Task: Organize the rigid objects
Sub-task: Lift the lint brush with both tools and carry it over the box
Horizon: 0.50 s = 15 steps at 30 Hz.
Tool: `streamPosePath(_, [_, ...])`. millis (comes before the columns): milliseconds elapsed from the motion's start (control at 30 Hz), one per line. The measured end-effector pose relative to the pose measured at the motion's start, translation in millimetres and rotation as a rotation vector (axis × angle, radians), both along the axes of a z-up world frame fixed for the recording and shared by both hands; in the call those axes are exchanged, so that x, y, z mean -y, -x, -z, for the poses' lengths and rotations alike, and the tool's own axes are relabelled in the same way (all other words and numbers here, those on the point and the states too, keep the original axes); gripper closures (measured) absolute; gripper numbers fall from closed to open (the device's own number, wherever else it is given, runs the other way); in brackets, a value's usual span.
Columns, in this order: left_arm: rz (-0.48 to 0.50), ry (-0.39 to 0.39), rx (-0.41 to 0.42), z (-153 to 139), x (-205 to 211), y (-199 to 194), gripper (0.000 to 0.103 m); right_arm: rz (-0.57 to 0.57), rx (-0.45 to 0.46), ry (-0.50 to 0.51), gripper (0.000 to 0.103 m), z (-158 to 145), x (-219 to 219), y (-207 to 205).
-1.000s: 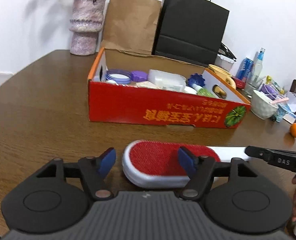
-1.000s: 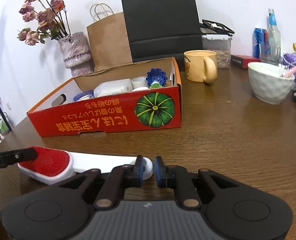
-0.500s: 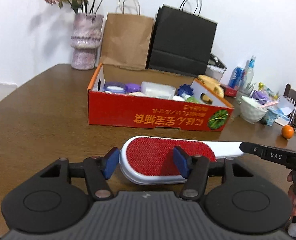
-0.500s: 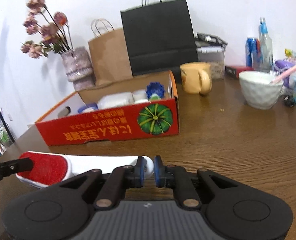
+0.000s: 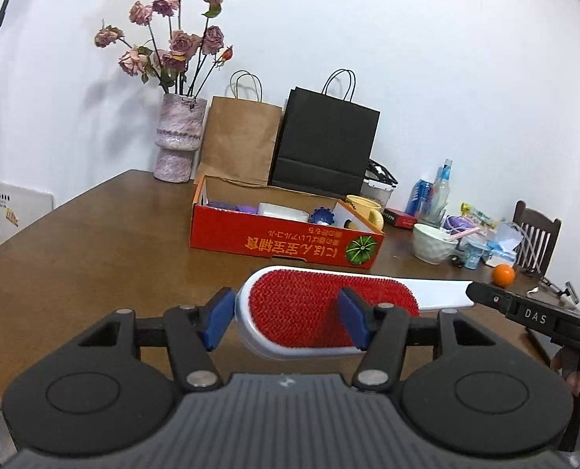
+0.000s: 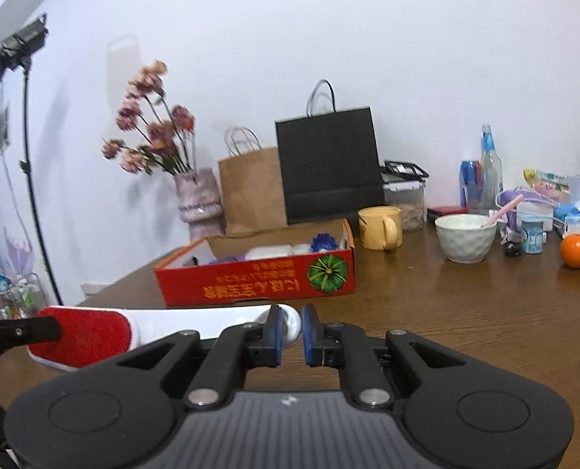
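Observation:
A lint brush [image 5: 301, 305] with a red bristle head and a white handle hangs level above the brown table, held at both ends. My left gripper [image 5: 286, 320] is shut across the red head, blue pads against its sides. My right gripper [image 6: 291, 332] is shut on the rounded end of the white handle [image 6: 211, 320]. Its black tip [image 5: 524, 312] shows at the right of the left wrist view. Beyond the brush stands a red cardboard box [image 5: 282, 240] holding several small containers. In the right wrist view the box [image 6: 250, 285] is ahead and to the left.
A vase of dried flowers [image 5: 178, 144], a brown bag [image 5: 239, 140] and a black bag [image 5: 325, 144] stand behind the box. To the right are a yellow mug [image 6: 379, 226], a white bowl [image 6: 465, 236], an orange [image 6: 575, 250], bottles and clutter. A chair [image 5: 536, 234] is at the far right.
Both grippers drew back from the box and rose, carrying the brush off the table. The left jaws narrowed onto the red head. The box now looks smaller and farther.

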State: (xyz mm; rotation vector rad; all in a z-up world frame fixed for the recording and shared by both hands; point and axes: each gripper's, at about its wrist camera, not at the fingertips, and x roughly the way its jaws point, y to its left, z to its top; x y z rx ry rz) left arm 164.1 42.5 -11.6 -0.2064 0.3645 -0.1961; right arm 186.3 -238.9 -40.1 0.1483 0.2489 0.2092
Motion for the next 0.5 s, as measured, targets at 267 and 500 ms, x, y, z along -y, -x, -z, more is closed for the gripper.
streamPosePath(267, [-0.015, 0.012, 0.05, -10, -2, 19, 0.044, 0.005, 0.04, 0.002, 0.092, -13, -1, 20])
streamPosePath(500, [0.012, -0.002, 0.118, -31, 4, -17, 0.044, 0.023, 0.06, -0.016, 0.092, -34, 7, -20])
